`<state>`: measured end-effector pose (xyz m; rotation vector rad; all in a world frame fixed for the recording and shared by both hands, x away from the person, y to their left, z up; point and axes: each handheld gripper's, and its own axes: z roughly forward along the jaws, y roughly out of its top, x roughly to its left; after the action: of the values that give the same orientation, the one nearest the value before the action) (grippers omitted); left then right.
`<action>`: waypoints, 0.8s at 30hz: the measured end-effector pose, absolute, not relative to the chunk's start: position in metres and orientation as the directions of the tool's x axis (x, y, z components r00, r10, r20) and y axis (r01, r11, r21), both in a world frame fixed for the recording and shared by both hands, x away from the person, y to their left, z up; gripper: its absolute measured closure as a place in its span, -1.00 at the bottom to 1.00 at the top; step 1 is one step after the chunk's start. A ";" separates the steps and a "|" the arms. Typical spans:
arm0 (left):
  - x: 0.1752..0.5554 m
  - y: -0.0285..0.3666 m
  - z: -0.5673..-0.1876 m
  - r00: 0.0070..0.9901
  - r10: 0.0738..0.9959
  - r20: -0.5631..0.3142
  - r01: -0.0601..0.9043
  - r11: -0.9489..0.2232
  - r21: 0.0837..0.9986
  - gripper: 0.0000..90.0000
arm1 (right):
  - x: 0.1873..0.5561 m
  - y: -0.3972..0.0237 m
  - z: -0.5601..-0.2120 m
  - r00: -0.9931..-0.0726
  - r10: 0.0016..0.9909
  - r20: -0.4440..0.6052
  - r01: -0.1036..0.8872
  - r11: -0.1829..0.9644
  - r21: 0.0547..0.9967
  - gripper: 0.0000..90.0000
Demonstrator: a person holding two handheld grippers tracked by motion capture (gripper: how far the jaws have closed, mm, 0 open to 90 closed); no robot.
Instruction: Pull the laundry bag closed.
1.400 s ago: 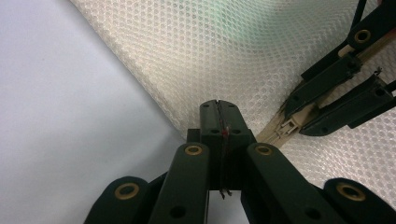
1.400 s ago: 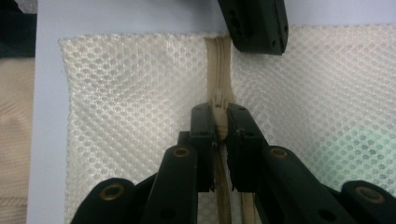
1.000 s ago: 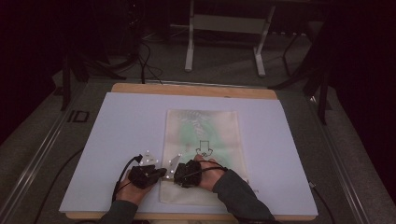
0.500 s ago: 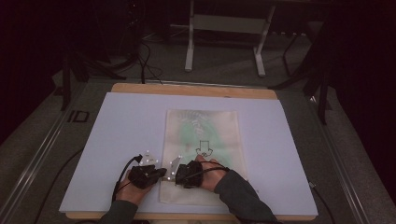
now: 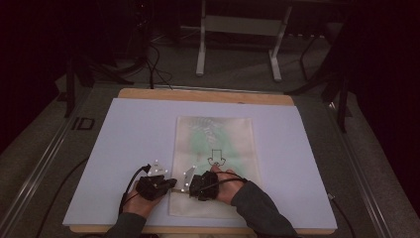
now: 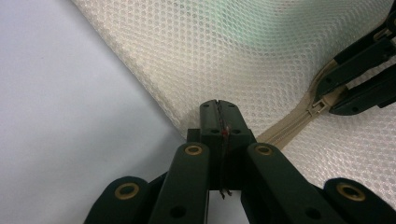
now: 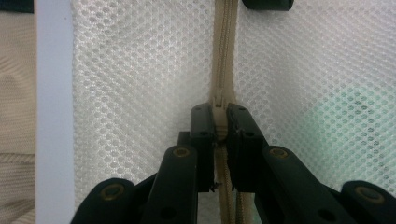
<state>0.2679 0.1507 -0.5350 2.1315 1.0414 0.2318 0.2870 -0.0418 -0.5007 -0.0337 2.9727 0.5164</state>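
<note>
Your left gripper (image 6: 218, 106) has its jaws pressed fully together at the corner of the mesh bag (image 5: 215, 163), pinching the edge of the netting right where the beige zipper (image 7: 224, 56) runs in — the fabric bunches slightly against the tips. Your right gripper (image 7: 219, 119) sits just beside it along the same zipper, its jaws drawn in narrow and clamped on the zipper pull (image 7: 218, 103), which stands between the two pads. In the left gripper view the right one's jaws appear at the upper right, closed over that same pull (image 6: 316, 105). The bag lies flat on the pale blue mat (image 5: 124, 148) — its zippered end nearest you, both grippers close together at its near left corner.
</note>
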 end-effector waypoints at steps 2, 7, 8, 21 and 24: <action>0.268 0.151 -0.535 0.654 0.742 -0.150 0.608 -0.396 0.688 0.99 | 0.287 -0.042 -0.501 -0.992 -0.001 -0.125 -0.042 0.942 0.333 0.83; 0.268 0.151 -0.535 0.653 0.742 -0.152 0.609 -0.394 0.688 0.99 | 0.287 -0.045 -0.500 -0.992 -0.001 -0.126 -0.043 0.943 0.331 0.83; 0.268 0.151 -0.535 0.653 0.742 -0.151 0.609 -0.395 0.688 0.99 | 0.288 -0.045 -0.500 -0.992 -0.001 -0.126 -0.044 0.941 0.335 0.83; 0.268 0.151 -0.535 0.652 0.742 -0.155 0.610 -0.392 0.688 0.99 | 0.288 -0.052 -0.500 -0.992 0.002 -0.124 -0.040 0.943 0.331 0.83; 0.268 0.151 -0.535 0.652 0.742 -0.155 0.611 -0.392 0.688 0.99 | 0.288 -0.053 -0.499 -0.993 0.007 -0.119 -0.033 0.942 0.334 0.83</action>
<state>0.2680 0.1509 -0.5352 2.1269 1.0458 0.2276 0.2879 -0.0534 -0.4994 -0.0197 2.9784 0.5153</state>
